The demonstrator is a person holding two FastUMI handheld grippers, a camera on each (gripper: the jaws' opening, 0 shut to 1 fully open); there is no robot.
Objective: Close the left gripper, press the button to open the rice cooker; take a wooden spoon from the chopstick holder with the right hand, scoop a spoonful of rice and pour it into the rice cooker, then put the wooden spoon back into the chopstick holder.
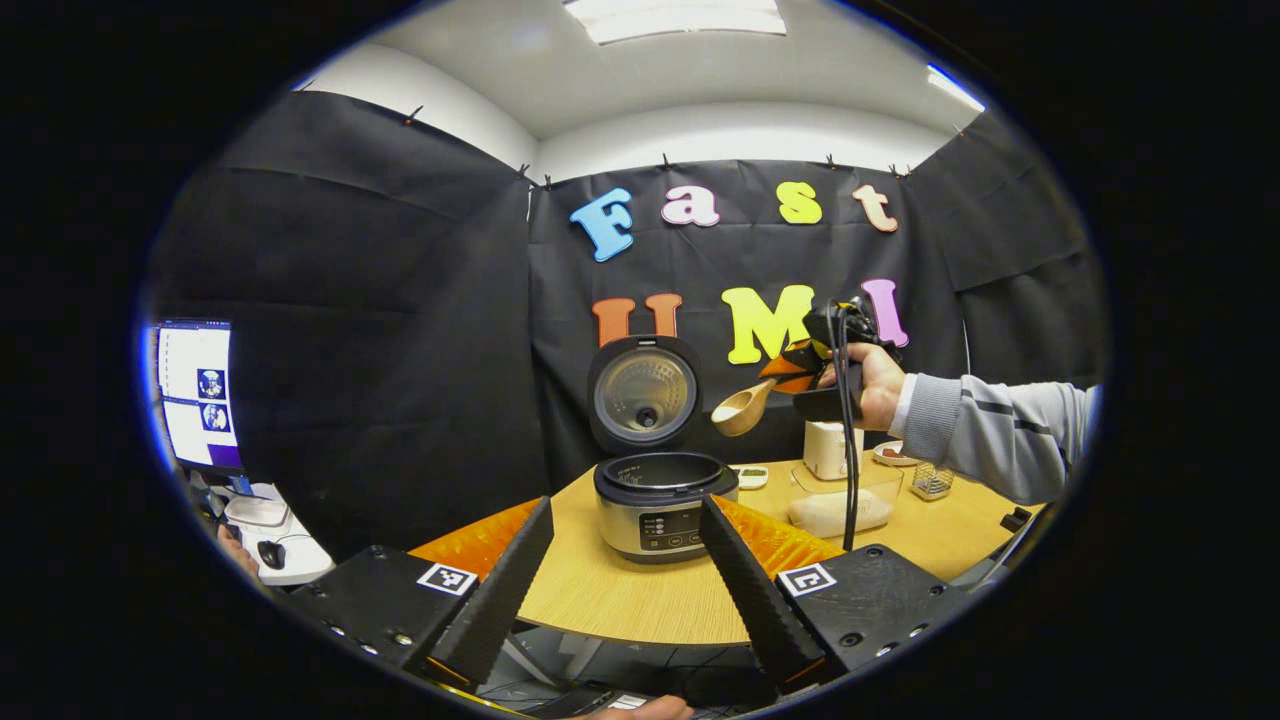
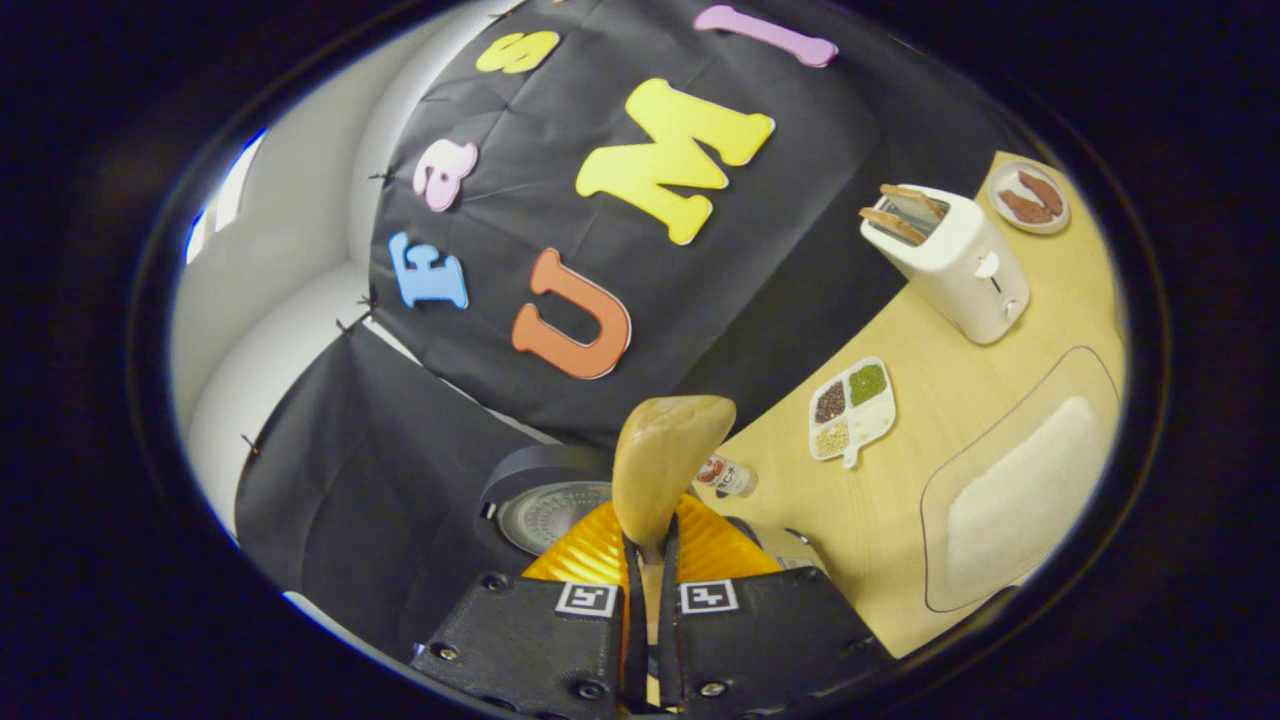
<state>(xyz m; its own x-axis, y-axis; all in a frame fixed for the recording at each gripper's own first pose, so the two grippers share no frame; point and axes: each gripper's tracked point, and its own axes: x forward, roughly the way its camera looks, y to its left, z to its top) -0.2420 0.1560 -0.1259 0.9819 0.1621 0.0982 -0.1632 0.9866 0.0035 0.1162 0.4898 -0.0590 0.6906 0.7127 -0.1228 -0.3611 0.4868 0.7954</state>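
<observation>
Two grippers are in play, and the coming move turns on how the wooden spoon lies against the open pot of the rice cooker.

In the left gripper view the rice cooker is seen at centre frame on the table, its lid raised upright behind the pot. The spoon is held up and to the right of the pot, its bowl just beside the lid's right edge and above the pot's right rim. Its long axis runs from the bowl at lower left up to the right gripper, held by a hand right of centre. It is judged to be the nearer one to the pot.

In the right gripper view the right gripper is clamped on the spoon's handle at bottom centre, the bowl pointing up the frame. Rice in the bowl cannot be made out.

The left gripper is seen at bottom centre with its fingers spread apart, gripping nothing, low before the cooker.
</observation>
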